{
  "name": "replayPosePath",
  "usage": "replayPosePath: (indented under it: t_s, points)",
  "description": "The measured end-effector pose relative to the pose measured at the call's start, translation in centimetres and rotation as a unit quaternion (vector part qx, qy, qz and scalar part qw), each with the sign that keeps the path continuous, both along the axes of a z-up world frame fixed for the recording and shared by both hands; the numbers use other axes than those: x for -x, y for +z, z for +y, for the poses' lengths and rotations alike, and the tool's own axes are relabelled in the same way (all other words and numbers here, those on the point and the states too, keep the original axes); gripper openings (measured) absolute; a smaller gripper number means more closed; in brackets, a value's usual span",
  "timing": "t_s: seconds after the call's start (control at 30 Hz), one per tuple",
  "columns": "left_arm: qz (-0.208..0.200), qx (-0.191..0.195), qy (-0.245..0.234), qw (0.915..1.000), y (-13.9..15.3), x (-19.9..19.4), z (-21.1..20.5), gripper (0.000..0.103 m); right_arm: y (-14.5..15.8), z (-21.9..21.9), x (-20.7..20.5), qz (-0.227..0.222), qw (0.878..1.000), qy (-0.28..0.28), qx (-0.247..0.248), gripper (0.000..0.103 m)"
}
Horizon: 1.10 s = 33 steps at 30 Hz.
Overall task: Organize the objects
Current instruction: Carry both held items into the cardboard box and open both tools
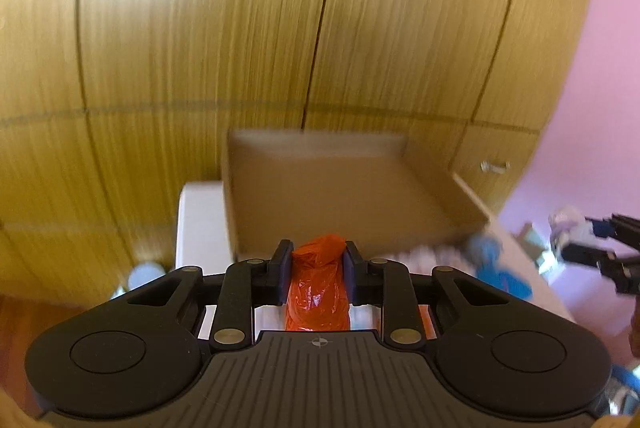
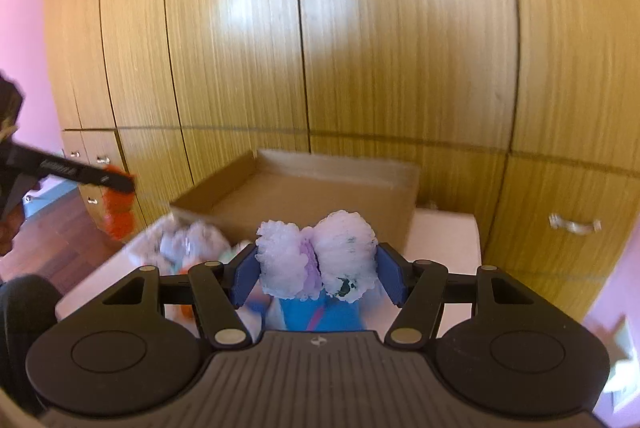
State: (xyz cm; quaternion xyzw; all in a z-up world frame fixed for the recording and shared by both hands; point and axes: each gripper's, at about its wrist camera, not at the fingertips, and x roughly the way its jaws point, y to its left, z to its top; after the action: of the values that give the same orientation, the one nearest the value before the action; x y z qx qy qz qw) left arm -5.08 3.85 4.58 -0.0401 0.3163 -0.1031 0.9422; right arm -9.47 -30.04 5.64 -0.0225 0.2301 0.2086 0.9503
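My left gripper [image 1: 317,260] is shut on a crumpled orange plastic bag [image 1: 318,292], lifted in front of a shallow open cardboard box [image 1: 340,204]. My right gripper [image 2: 316,268] is shut on a white-and-lilac foam net bundle [image 2: 316,256] with blue material under it. In the right wrist view the cardboard box [image 2: 304,200] lies just beyond the bundle, and the left gripper [image 2: 120,184] shows at the left edge with the orange bag [image 2: 118,212] hanging from it. The right gripper [image 1: 576,240] appears at the right of the left wrist view, holding its pale bundle.
The box rests on a white tabletop [image 2: 444,240] against a wall of wooden cupboard doors [image 1: 240,48]. A pile of pale and blue items [image 2: 188,244] lies on the table left of the right gripper. Drawers with metal handles [image 2: 574,224] stand at the right, a red-brown floor [image 2: 48,228] at the left.
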Motion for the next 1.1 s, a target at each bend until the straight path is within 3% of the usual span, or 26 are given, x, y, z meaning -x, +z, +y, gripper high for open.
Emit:
replayPosePath:
  t_s: [0.2, 0.47, 0.6, 0.87, 0.97, 1.0, 1.1]
  points:
    - [0.015, 0.0, 0.005, 0.9999, 1.1, -10.3, -1.3, 0.032, 2.2, 2.6, -6.6, -0.021, 0.999, 0.038, 0.01, 0.059]
    - [0.08, -0.042, 0.038, 0.9952, -4.2, -22.6, -1.3, 0.032, -0.1, 8.8, -18.5, -0.009, 0.992, 0.09, 0.084, 0.059]
    - [0.103, -0.055, 0.038, 0.9924, -6.7, -25.4, -0.8, 0.032, -3.4, 11.9, -23.4, 0.015, 0.985, 0.117, 0.122, 0.059]
    - [0.116, -0.055, 0.033, 0.9911, -9.7, -28.3, 0.1, 0.036, -7.8, 17.3, -28.4, 0.045, 0.969, 0.161, 0.182, 0.059]
    - [0.111, -0.039, 0.035, 0.9924, -10.0, -28.1, 0.7, 0.056, -8.5, 18.2, -29.7, 0.051, 0.967, 0.167, 0.184, 0.059]
    - [0.103, -0.037, 0.037, 0.9933, -9.9, -27.8, 0.8, 0.068, -8.8, 18.5, -29.8, 0.052, 0.966, 0.169, 0.188, 0.059]
    - [0.082, -0.034, 0.039, 0.9953, -9.4, -26.6, 1.5, 0.076, -9.5, 19.1, -30.0, 0.056, 0.962, 0.176, 0.199, 0.059]
